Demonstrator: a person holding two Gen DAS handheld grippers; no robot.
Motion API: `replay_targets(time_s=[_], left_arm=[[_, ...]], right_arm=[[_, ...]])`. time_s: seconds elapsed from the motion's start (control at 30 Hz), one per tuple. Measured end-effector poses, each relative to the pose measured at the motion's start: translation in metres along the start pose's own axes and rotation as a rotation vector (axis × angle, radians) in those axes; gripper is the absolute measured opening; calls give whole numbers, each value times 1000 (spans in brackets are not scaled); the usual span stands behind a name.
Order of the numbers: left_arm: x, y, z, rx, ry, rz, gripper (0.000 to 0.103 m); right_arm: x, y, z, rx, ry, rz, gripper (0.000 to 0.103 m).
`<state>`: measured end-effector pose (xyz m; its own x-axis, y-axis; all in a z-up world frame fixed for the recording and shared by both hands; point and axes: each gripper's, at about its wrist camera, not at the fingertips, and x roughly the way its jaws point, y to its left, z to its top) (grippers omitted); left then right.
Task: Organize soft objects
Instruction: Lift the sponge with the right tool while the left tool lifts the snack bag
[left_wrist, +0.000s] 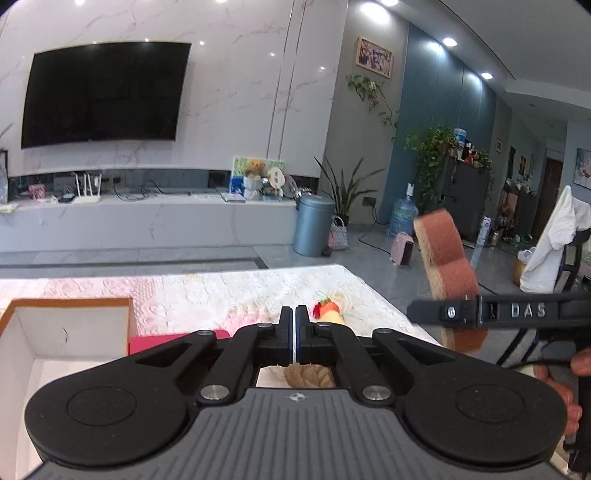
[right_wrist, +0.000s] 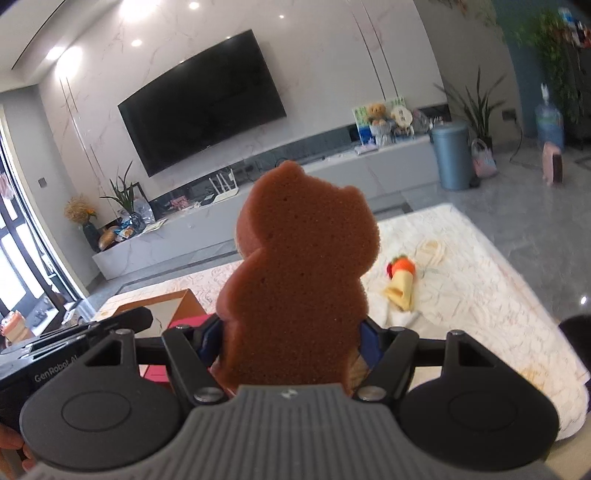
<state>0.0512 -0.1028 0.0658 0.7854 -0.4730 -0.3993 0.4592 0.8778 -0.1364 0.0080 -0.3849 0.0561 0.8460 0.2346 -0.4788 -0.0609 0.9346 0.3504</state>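
Note:
My right gripper is shut on a brown bear-shaped sponge and holds it upright above the table; the sponge also shows in the left wrist view, at the right, in that gripper. My left gripper is shut and empty above the table's near edge. A small carrot-and-strawberry plush toy lies on the white cloth, also in the left wrist view. An open cardboard box with a white inside stands at the left; a corner shows in the right wrist view.
A pink flat object lies beside the box. A beige rope-like thing sits under my left gripper. A cream cloth item lies beyond the plush toy. Behind the table are a TV wall, a low cabinet and a blue bin.

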Motion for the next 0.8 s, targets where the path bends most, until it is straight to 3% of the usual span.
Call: replay_targets(time_s=[0.1, 0.2, 0.27, 0.33, 0.43, 0.47, 0.53, 0.57, 0.8], left_arm=[[24, 1, -17, 58, 160, -81, 10], [63, 2, -41, -3, 310, -26, 13], [92, -2, -56, -16, 442, -53, 15], [111, -8, -72, -46, 521, -22, 39], [138, -14, -88, -69, 629, 51, 64], [146, -17, -92, -74, 656, 65, 66], [158, -24, -91, -74, 670, 69, 83], [164, -26, -90, -79, 679, 73, 86], [164, -21, -85, -240, 769, 193, 87]], right_arm=[[1, 5, -1, 13, 1, -18, 70], [6, 6, -7, 45, 3, -39, 70], [13, 8, -12, 36, 31, -41, 70], [18, 5, -18, 30, 49, -42, 70], [20, 0, -26, 35, 49, -49, 70], [20, -3, -27, 41, 51, -48, 70], [22, -11, -30, 55, 55, -48, 70], [21, -15, -33, 60, 59, -50, 70], [15, -35, -40, 95, 60, -35, 70]])
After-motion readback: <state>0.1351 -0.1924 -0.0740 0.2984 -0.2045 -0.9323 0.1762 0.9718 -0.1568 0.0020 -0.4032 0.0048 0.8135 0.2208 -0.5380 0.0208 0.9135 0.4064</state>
